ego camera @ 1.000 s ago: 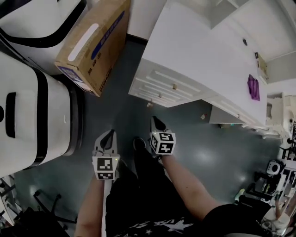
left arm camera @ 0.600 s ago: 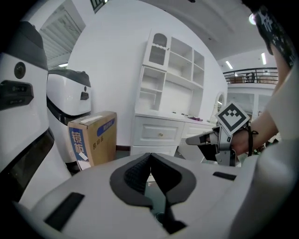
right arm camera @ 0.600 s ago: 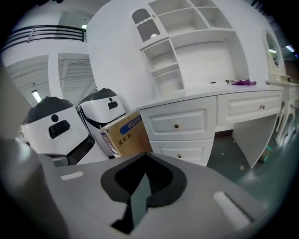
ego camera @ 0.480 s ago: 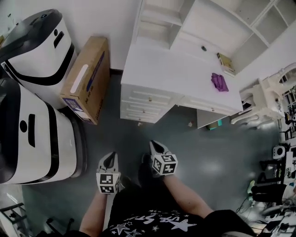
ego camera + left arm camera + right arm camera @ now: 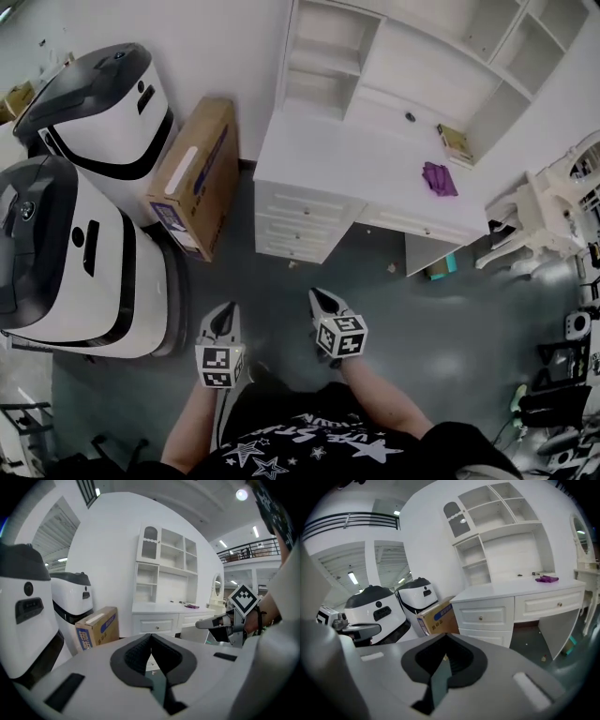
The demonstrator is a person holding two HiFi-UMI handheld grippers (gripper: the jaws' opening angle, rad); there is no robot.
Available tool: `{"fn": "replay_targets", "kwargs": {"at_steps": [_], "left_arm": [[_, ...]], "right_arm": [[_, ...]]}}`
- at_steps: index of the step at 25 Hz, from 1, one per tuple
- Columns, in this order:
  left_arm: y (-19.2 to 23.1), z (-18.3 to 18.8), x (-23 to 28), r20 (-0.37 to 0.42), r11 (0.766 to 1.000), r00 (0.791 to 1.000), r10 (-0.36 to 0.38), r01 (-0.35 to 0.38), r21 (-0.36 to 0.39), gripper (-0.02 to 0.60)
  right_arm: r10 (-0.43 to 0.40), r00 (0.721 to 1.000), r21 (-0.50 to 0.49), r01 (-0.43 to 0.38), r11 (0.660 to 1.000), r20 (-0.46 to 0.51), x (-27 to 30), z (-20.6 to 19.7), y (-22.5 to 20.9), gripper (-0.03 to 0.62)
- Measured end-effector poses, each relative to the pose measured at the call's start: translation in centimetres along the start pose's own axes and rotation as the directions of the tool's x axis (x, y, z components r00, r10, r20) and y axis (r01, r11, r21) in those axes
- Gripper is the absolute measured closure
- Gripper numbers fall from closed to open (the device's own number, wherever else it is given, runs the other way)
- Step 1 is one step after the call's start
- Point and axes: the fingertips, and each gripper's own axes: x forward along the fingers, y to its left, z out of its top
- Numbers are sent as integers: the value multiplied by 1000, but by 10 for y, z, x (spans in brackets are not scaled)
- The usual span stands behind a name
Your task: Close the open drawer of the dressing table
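Note:
The white dressing table [image 5: 375, 159] stands against the wall with a shelf unit on top. Its drawer stack [image 5: 302, 223] faces me, and in the right gripper view the drawer fronts [image 5: 483, 614] look flush with the frame. My left gripper [image 5: 225, 317] is held low in front of me, well short of the table, shut with nothing in it [image 5: 151, 637]. My right gripper [image 5: 320, 299] hangs beside it, also short of the drawers, shut and empty [image 5: 446, 638]. Both point toward the table.
Two white and black machines [image 5: 84, 253] [image 5: 103, 103] stand at the left, with a cardboard box [image 5: 192, 178] leaning between them and the table. A purple item [image 5: 437, 178] lies on the tabletop. A white chair [image 5: 544, 216] is at the right. Grey floor lies between me and the drawers.
Both grippers have risen and drawn back from the dressing table. The table now looks smaller and farther off, and its upper shelves have come into sight.

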Motion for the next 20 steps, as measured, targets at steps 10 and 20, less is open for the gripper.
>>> {"fn": "replay_targets", "kwargs": {"at_steps": [10, 20], "left_arm": [[-82, 24, -14, 62, 997, 995, 83, -83, 0, 572], [-196, 21, -42, 135, 980, 972, 194, -187, -61, 572]], "right_arm": [[122, 988, 35, -126, 991, 95, -58, 29, -40, 591], [291, 956, -216, -280, 936, 24, -150, 1, -71, 591]]}}
